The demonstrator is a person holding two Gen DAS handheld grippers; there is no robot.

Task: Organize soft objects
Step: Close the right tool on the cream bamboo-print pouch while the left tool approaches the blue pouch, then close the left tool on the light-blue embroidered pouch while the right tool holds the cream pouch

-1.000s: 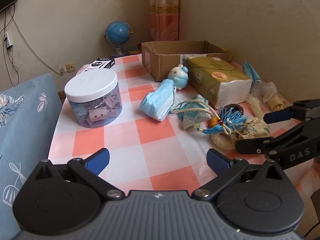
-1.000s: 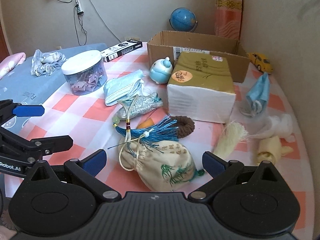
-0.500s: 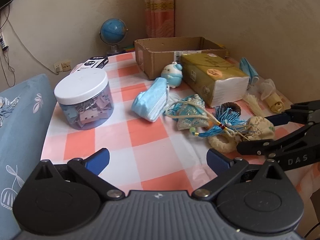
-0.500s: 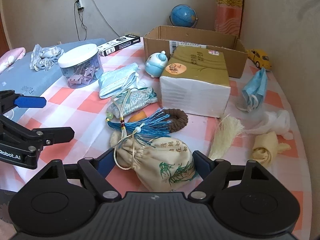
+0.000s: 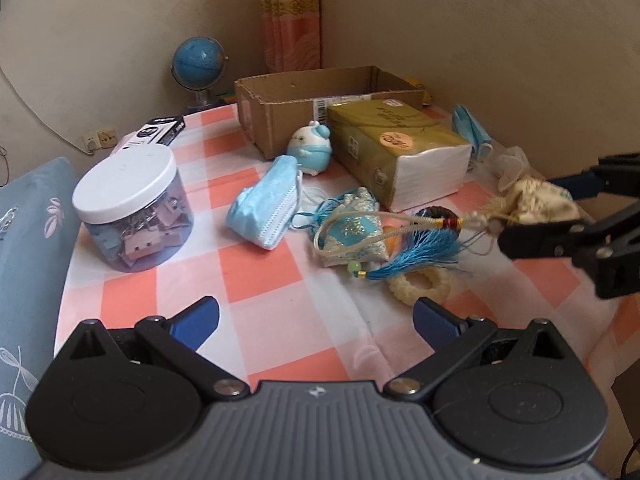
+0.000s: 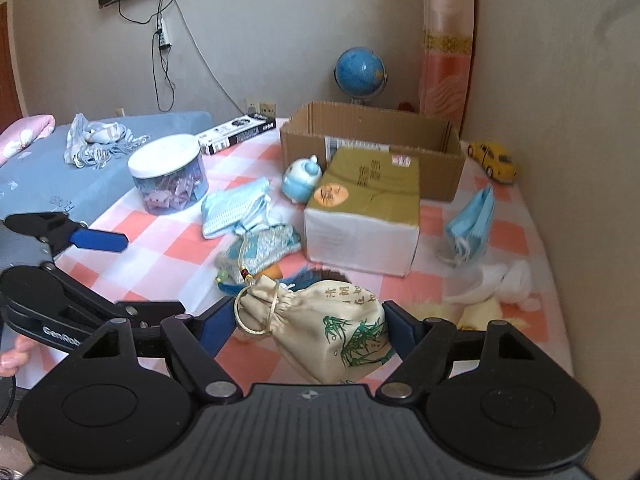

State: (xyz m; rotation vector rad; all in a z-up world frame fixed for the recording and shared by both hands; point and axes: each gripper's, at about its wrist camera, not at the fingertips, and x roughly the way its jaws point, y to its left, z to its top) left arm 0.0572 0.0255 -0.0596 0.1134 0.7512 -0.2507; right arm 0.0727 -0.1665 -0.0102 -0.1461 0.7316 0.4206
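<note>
Our right gripper (image 6: 308, 332) has its jaws closing on the cream drawstring pouch printed with green bamboo (image 6: 332, 336), which a second ago lay on the checked worktop (image 6: 168, 248) and now hangs lifted at the lower centre of the right wrist frame, blue tassel (image 5: 416, 256) trailing. Our left gripper (image 5: 316, 316) stays released and empty. We judge the open cardboard box (image 6: 372, 136), upper centre, its likely destination.
</note>
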